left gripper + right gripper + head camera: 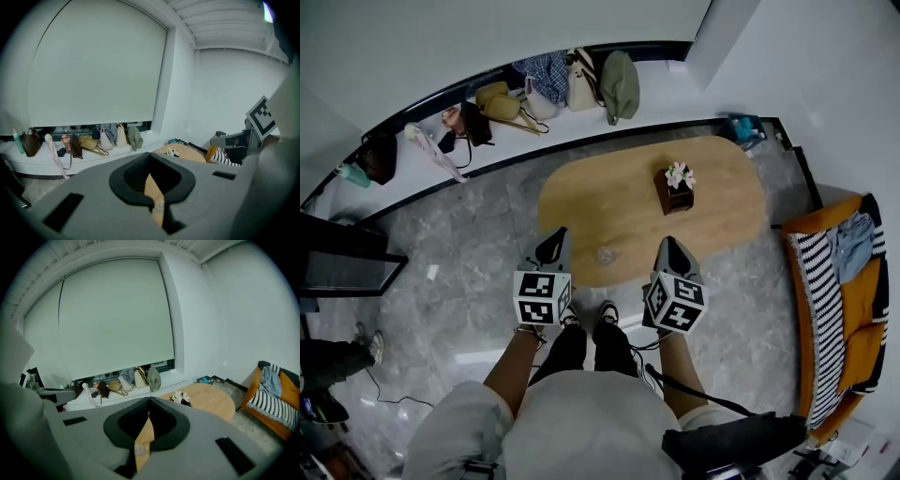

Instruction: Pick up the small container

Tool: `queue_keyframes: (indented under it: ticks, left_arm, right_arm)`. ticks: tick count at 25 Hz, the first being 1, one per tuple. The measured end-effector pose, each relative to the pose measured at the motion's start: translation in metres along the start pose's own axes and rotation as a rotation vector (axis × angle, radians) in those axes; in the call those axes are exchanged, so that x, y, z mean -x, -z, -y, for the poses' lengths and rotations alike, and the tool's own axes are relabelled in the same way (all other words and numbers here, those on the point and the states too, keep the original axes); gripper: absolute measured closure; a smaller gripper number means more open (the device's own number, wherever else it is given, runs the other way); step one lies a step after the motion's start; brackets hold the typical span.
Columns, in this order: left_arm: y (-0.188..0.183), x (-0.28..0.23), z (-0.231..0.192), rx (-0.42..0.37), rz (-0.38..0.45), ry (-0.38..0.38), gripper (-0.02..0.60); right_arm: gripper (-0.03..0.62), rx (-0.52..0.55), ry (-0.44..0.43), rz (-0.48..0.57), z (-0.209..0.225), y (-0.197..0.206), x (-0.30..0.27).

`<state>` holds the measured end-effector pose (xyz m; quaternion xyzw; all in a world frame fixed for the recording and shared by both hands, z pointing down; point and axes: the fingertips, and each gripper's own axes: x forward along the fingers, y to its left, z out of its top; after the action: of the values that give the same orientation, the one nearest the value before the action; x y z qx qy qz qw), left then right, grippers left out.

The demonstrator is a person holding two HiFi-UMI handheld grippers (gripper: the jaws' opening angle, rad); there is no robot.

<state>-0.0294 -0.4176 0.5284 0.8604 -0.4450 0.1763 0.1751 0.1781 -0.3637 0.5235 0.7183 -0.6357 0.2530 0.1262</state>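
Plainly shut and empty, left hand-held gripper and right hand-held gripper flank the small container

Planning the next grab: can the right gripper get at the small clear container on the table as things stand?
Probably yes: the small container stands alone near the table's near edge, just left of the right gripper. Its shut jaws must open first.

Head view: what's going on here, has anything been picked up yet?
A person stands at the near edge of the wooden table, a gripper in each hand. The left gripper and right gripper are both shut and empty, over that edge. The small container sits on the table between them, untouched. A flower box stands farther back.
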Motion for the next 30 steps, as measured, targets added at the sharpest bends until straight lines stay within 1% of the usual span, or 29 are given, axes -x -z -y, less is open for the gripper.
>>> queue_keyframes:
  ticks: [3,6,10,13,16,19,21,25,28,29,30]
  left_arm:
    - [0.029,-0.018,-0.003,0.017,-0.045,0.000,0.574]
    - [0.063,-0.036,-0.007,0.058,-0.081,-0.001,0.574]
    - [0.122,-0.067,-0.015,0.087,-0.128,-0.005,0.574]
    - [0.167,-0.096,-0.022,0.091,-0.153,-0.011,0.574]
    - [0.201,-0.113,-0.023,0.104,-0.172,-0.012,0.574]
    - [0.220,-0.121,-0.021,0.112,-0.183,-0.002,0.574]
    - [0.228,-0.124,-0.017,0.112,-0.180,0.017,0.574]
    - [0.239,-0.128,-0.005,0.072,-0.157,0.088,0.574]
    - [0.251,-0.134,0.001,0.049,-0.160,0.143,0.570]
    - [0.256,-0.136,0.003,0.045,-0.164,0.164,0.561]
    - [0.262,-0.138,0.005,0.034,-0.169,0.187,0.525]
  right_arm:
    - [0.571,-0.009,-0.008,-0.045,0.007,0.030,-0.017]
    - [0.571,-0.026,-0.012,-0.089,0.014,0.065,-0.036]
    - [0.571,-0.037,-0.016,-0.149,0.022,0.121,-0.070]
    - [0.571,-0.034,-0.016,-0.181,0.029,0.159,-0.098]
    - [0.571,-0.042,-0.010,-0.209,0.035,0.189,-0.112]
    - [0.571,-0.052,-0.006,-0.230,0.040,0.208,-0.120]
    - [0.571,-0.054,-0.005,-0.241,0.041,0.215,-0.122]
    - [0.571,-0.045,-0.003,-0.254,0.045,0.226,-0.124]
    - [0.571,-0.037,-0.003,-0.264,0.048,0.233,-0.127]
    - [0.570,-0.035,-0.002,-0.267,0.049,0.237,-0.129]
    - [0.570,-0.035,-0.002,-0.270,0.050,0.240,-0.130]
